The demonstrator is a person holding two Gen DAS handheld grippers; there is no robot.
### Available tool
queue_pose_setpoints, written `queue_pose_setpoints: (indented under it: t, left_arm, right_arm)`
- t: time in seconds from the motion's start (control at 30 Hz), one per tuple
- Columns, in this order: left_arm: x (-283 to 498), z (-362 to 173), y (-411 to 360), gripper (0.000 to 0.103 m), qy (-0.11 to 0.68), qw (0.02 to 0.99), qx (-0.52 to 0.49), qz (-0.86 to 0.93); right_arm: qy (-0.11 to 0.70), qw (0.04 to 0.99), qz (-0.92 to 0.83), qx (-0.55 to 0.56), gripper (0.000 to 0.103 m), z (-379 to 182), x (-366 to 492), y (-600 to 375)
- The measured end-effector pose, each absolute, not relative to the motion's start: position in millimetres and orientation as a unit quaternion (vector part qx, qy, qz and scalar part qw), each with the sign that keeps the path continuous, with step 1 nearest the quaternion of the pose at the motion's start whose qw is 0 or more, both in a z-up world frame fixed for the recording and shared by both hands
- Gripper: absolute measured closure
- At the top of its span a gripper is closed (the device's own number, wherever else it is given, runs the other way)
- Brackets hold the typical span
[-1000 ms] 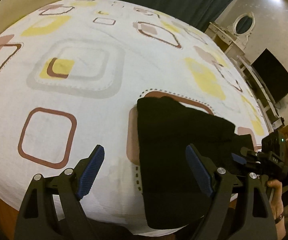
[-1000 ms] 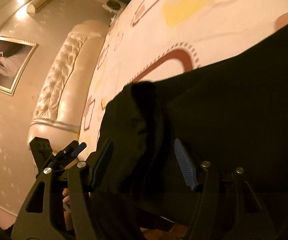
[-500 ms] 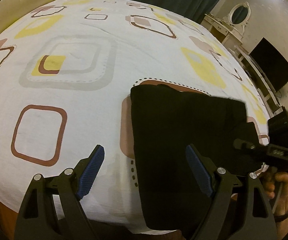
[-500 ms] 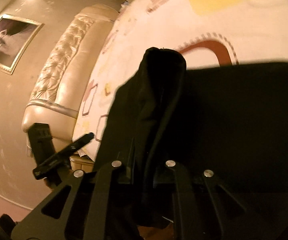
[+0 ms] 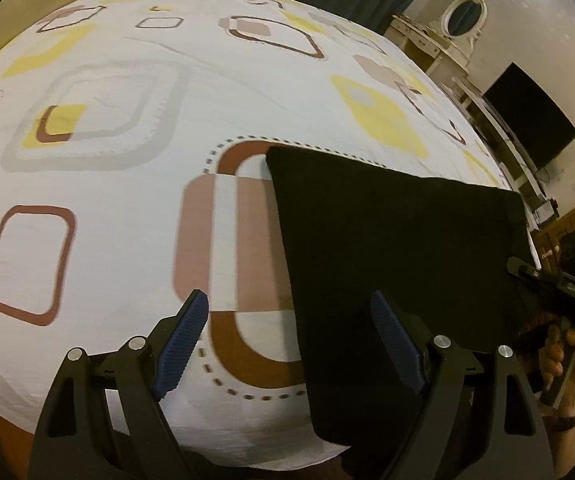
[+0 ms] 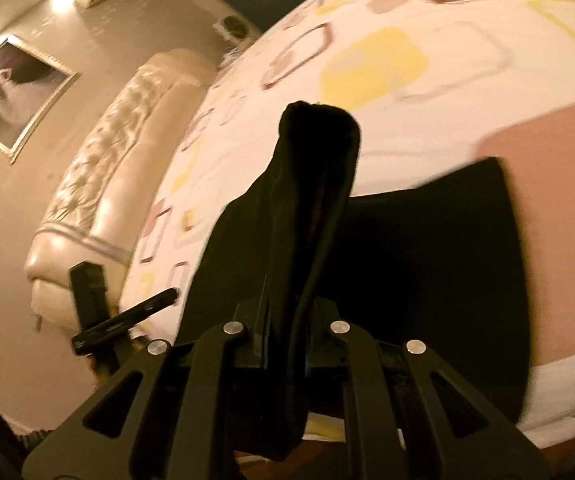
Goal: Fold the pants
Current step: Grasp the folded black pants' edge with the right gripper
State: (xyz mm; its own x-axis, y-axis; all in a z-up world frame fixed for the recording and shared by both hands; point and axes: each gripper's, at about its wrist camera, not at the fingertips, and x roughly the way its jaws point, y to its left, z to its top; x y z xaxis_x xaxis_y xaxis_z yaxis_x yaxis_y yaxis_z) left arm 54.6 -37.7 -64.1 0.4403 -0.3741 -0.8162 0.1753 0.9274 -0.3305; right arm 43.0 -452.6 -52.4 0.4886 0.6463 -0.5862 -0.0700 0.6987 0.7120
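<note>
The black pants [image 5: 399, 256] lie folded flat on the patterned bedsheet [image 5: 127, 184], near the bed's front edge. My left gripper [image 5: 291, 344] is open and empty, its right finger over the pants' near left edge. My right gripper [image 6: 283, 344] is shut on a bunched fold of the pants [image 6: 311, 184], which stands up between its jaws. The right gripper also shows at the right edge of the left wrist view [image 5: 547, 280], by the pants' right side. The left gripper shows in the right wrist view [image 6: 119, 320] at the lower left.
A padded cream headboard [image 6: 99, 184] runs along the bed's far side, with a framed picture [image 6: 11, 88] on the wall. A dark TV [image 5: 527, 116] and a white dresser with an oval mirror [image 5: 459, 20] stand beyond the bed.
My right gripper closed on the pants' edge and lifted a fold. The pants were pulled to the right, uncovering more of the brown square. My left gripper stayed open.
</note>
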Motion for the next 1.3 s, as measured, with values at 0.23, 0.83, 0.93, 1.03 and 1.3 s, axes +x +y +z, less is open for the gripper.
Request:
queue_pose_setpoints:
  t: [0.23,0.83,0.93,1.03,1.3]
  left_arm:
    - [45,-72,-55,0.021,0.51,0.84,-0.079,-0.171]
    - [49,-84,-72,0.021,0.521,0.831,-0.078,-0.177]
    - [48,-85,-71,0.021,0.522,0.831,-0.08,-0.177]
    - [49,-82,-67,0.021,0.522,0.828,-0.087,-0.185]
    - [51,-91,-37,0.021,0.528,0.815,-0.142,-0.194]
  right_arm:
    - [0.469,0.793,0.191,0.339,0.093,-86,44,-480]
    - [0.485,0.799,0.161,0.317,0.092,-94,45,-497]
    - [0.475,0.798,0.163,0.332,0.089,-92,37,-502]
    - [0.459,0.801,0.149,0.354,0.082,-88,24,-516]
    - [0.435,0.776,0.136,0.435,0.031,-103,-5,-551]
